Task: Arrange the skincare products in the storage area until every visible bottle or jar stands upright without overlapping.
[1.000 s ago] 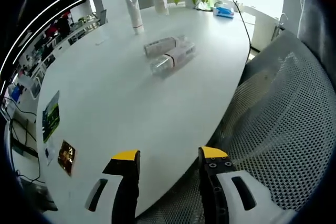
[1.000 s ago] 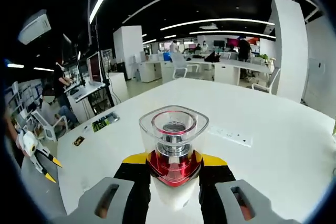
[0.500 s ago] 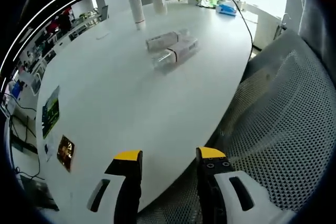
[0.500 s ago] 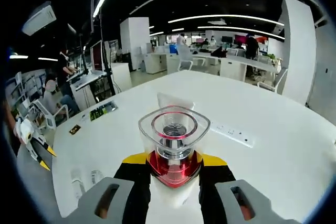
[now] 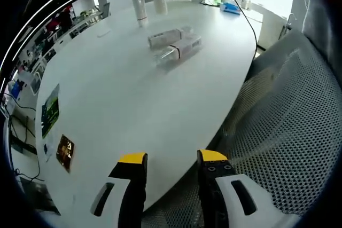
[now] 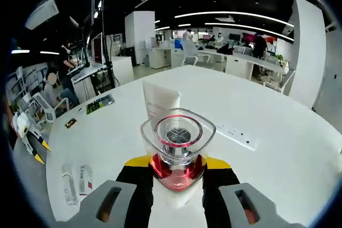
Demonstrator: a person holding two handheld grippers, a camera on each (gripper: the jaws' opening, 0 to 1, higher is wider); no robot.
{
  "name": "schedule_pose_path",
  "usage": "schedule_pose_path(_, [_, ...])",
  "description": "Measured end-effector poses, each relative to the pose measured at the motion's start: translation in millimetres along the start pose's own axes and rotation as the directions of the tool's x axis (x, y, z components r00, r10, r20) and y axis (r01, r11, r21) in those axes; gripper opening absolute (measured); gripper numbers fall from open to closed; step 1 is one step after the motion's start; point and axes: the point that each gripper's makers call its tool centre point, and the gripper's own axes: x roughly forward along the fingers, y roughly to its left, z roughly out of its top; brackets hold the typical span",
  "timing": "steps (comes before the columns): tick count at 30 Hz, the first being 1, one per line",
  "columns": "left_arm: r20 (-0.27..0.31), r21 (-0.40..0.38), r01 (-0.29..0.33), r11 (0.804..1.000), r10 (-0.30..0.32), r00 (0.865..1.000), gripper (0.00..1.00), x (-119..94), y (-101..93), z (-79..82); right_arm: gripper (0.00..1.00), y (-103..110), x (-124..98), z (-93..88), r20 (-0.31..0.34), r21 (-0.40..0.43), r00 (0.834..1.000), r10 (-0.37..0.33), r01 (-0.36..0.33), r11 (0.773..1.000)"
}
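The clear-capped bottle (image 6: 177, 142) sits upright, clamped in the right gripper (image 6: 177, 170) over the white table (image 6: 278, 148) beside a standing tube (image 6: 160, 102); set it down apart from the tube; the left gripper (image 5: 170, 159) hangs released; two bottles (image 5: 173, 44) lie flat.

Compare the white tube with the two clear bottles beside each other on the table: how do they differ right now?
White tube stands upright; the two clear bottles lie on their sides. The tube is opaque white, the bottles clear with white labels. The tube stands alone, the bottles lie side by side. All rest on the white table.
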Motion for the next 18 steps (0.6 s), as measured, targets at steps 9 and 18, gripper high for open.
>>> schedule_pose_path(9, [-0.008,0.0,0.0,1.0,0.0,1.0,0.33,1,0.2,-2.0,0.3,-6,12,-0.7,-0.011,-0.024,1.0,0.009,-0.009,1.0])
schedule_pose_path(18, [-0.022,-0.004,0.004,1.0,-0.004,1.0,0.31,1,-0.3,-4.5,0.3,-12,17,-0.8,-0.007,-0.041,1.0,0.016,-0.016,0.999])
